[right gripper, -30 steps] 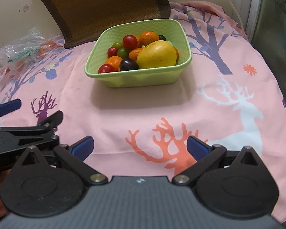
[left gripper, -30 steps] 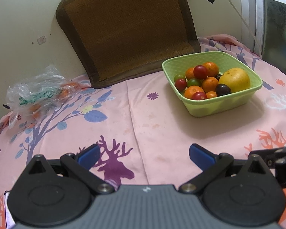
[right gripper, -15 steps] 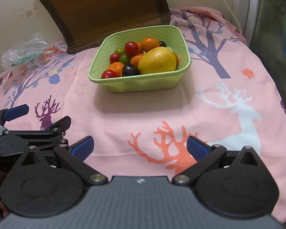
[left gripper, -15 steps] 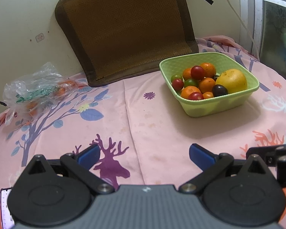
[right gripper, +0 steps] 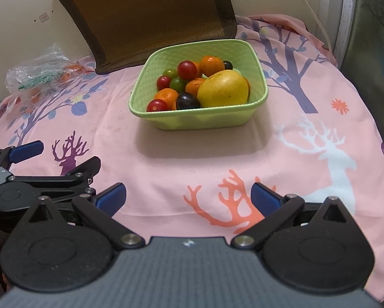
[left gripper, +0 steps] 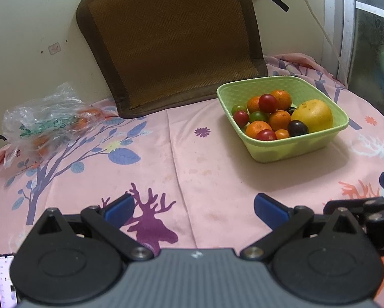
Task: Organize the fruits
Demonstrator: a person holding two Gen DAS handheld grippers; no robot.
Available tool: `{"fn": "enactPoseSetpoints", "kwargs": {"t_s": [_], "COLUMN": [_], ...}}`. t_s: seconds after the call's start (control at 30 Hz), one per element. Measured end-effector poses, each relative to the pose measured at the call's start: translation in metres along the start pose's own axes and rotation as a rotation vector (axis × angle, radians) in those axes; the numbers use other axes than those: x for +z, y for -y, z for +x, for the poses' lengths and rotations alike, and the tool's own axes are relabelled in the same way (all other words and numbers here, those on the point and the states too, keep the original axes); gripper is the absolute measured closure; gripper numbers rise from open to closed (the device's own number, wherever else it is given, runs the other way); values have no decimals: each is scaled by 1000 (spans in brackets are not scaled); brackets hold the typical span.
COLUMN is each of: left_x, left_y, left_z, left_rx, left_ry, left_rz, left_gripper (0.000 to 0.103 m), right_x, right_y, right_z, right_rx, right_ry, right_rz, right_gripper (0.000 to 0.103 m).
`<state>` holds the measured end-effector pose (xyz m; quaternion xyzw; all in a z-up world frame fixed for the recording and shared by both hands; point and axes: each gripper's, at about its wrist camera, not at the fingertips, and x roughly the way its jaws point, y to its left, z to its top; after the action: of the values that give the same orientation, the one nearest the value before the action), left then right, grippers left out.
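Pink cloth printed with deer, trees and flowers (left gripper: 145, 159) covers the table, which meets a cream wall at the far side. At far left lies a crumpled clear plastic bag (left gripper: 48, 118) with orange fruit inside. Leaning on the wall behind the middle is a brown woven mat with a dark border (left gripper: 171, 41). Near the camera, the left gripper (left gripper: 192, 209) hangs over the cloth with its blue-tipped fingers spread wide and nothing between them. Right of centre sits a square light-green plastic bowl (right gripper: 199, 120) holding small oranges, red and green cherry tomatoes, a dark plum and a large yellow fruit (right gripper: 224, 91). The right gripper (right gripper: 188, 200) is likewise spread wide and empty, near the bowl.
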<state>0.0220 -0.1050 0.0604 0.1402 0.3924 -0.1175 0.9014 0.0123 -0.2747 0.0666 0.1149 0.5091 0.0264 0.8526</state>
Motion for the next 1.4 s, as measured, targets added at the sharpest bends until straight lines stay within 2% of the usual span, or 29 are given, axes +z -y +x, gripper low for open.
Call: {"fn": "enactPoseSetpoints", "kwargs": {"t_s": [1.4], "left_x": [-3], "left_y": [-1], "left_z": [6], "left_rx": [34], "left_ry": [-20], "left_rz": [7], "left_gripper": [0], "right_x": [-2], "right_y": [1], "right_z": [0], "right_rx": [7], "right_ry": [8], "right_rz": [11], "right_gripper": [0]}}
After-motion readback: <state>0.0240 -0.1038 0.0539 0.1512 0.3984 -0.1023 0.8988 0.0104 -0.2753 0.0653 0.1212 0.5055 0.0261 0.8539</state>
